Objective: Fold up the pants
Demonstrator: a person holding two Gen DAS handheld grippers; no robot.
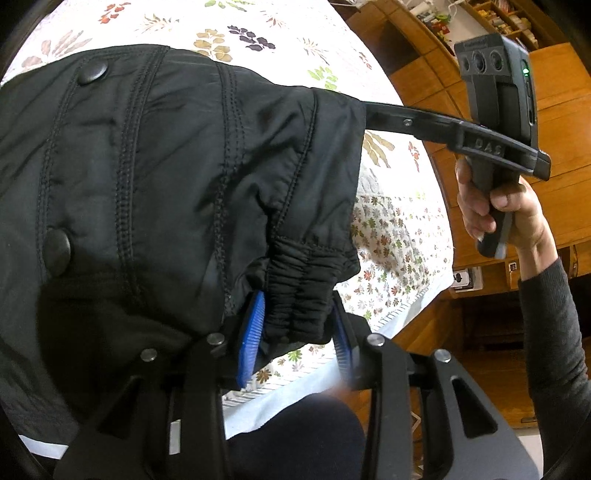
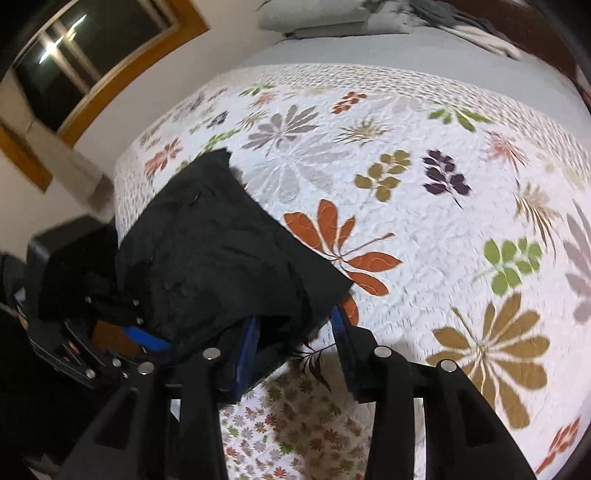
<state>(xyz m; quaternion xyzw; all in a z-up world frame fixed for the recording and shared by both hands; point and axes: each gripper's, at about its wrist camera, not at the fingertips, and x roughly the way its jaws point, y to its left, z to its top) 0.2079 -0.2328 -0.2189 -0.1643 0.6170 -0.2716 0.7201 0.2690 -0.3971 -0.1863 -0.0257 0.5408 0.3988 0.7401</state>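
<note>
The black pants (image 1: 155, 177) hang bunched over a floral quilt (image 1: 391, 236). My left gripper (image 1: 297, 336) is shut on their elastic waistband (image 1: 306, 291), with both blue pads against the gathered cloth. In the right wrist view the pants (image 2: 221, 258) lie draped over the left finger of my right gripper (image 2: 299, 339). Its jaws stand open, and the right pad is clear of the cloth. The left wrist view shows a hand (image 1: 498, 210) on the right gripper's handle; one of that gripper's fingers (image 1: 406, 120) reaches in behind the pants' edge. The left gripper's blue pad (image 2: 147, 339) shows beside the cloth.
The quilt (image 2: 424, 229) covers a bed, with a grey sheet and pillows (image 2: 314, 14) at its far end. Wooden cabinets and shelves (image 1: 461, 85) stand beyond the bed's side. A wood-framed window (image 2: 92, 48) is on the wall. A dark sleeve (image 1: 554, 332) is at the right.
</note>
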